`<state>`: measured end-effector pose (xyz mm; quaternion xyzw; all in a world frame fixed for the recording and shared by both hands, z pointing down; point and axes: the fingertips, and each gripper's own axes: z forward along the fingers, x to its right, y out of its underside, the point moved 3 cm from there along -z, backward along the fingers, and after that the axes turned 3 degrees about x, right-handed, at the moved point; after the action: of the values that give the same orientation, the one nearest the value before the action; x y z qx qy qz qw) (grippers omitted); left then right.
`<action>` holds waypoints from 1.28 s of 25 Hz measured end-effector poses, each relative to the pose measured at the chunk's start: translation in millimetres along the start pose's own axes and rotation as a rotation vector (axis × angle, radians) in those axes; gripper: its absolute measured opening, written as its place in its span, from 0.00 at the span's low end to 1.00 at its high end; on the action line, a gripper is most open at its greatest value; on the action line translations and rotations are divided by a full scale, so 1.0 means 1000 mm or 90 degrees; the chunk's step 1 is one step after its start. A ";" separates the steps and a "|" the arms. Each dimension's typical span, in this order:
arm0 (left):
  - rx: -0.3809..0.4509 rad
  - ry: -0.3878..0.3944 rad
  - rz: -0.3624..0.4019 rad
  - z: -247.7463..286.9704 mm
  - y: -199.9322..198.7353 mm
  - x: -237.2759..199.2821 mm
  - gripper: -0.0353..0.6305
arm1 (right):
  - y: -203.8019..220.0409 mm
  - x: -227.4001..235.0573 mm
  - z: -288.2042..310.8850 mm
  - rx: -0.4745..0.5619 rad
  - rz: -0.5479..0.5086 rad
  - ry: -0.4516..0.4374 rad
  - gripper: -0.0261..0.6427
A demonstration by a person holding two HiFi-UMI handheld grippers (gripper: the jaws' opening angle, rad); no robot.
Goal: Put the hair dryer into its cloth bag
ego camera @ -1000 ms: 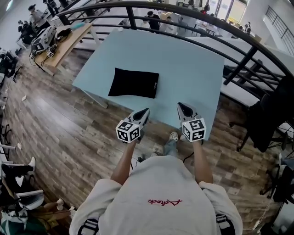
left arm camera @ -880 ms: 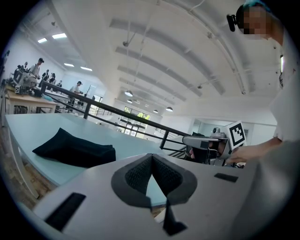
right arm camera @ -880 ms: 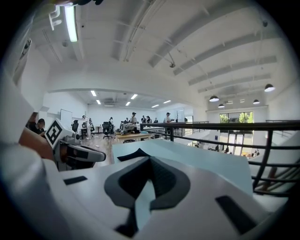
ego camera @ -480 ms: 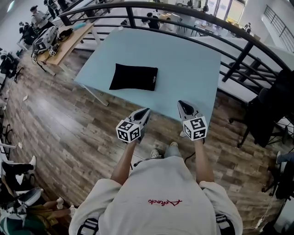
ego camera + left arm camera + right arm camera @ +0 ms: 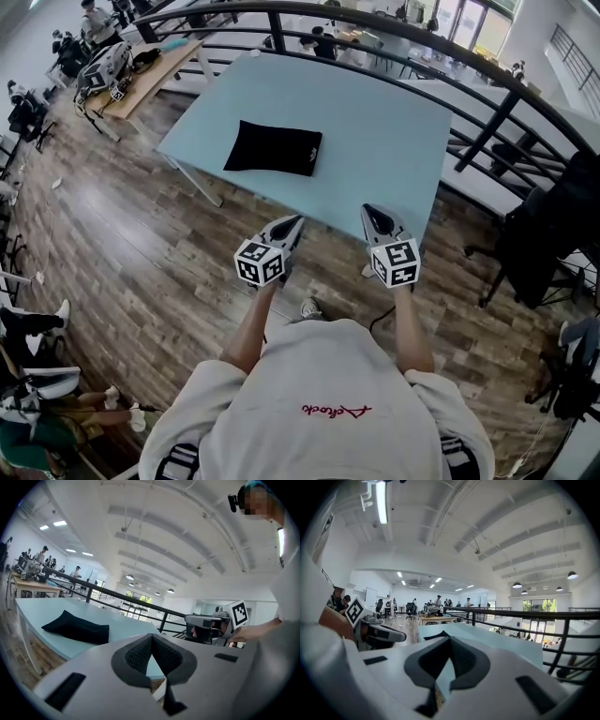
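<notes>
On the blue table (image 5: 375, 122), the black cloth bag (image 5: 274, 148) lay ahead-left of the left gripper (image 5: 294, 221) and right gripper (image 5: 371, 212), both pressed together, empty, apparently idle.

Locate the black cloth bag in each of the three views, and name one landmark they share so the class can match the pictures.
Head view: the black cloth bag lies above centre, slightly left, on the table's left half.
Left gripper view: left of centre, flat on the tabletop.
Right gripper view: only a dark sliver, just left of centre.
Shared landmark: the light blue table it lies on.
</notes>
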<state>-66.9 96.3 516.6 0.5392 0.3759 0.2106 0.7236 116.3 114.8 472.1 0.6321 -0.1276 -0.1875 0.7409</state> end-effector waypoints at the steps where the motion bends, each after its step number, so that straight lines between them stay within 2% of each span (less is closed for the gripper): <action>1: 0.004 -0.005 0.001 -0.002 -0.001 0.006 0.06 | 0.000 0.000 -0.008 0.000 -0.002 -0.002 0.06; 6: 0.018 -0.014 0.002 -0.009 0.000 0.045 0.06 | 0.003 0.001 -0.047 -0.007 -0.001 -0.009 0.06; 16: 0.013 -0.020 -0.004 -0.034 0.029 0.107 0.06 | 0.022 -0.015 -0.107 -0.012 0.022 -0.022 0.06; 23: 0.011 -0.047 -0.010 -0.057 0.041 0.122 0.06 | 0.030 -0.024 -0.136 -0.013 0.019 -0.022 0.06; 32: 0.004 -0.047 0.000 -0.065 0.049 0.142 0.06 | 0.033 -0.026 -0.157 -0.016 0.013 -0.014 0.06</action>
<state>-22.9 253.4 509.3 0.5489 0.3496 0.1889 0.7353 163.9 270.3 479.8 0.6193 -0.1401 -0.1887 0.7492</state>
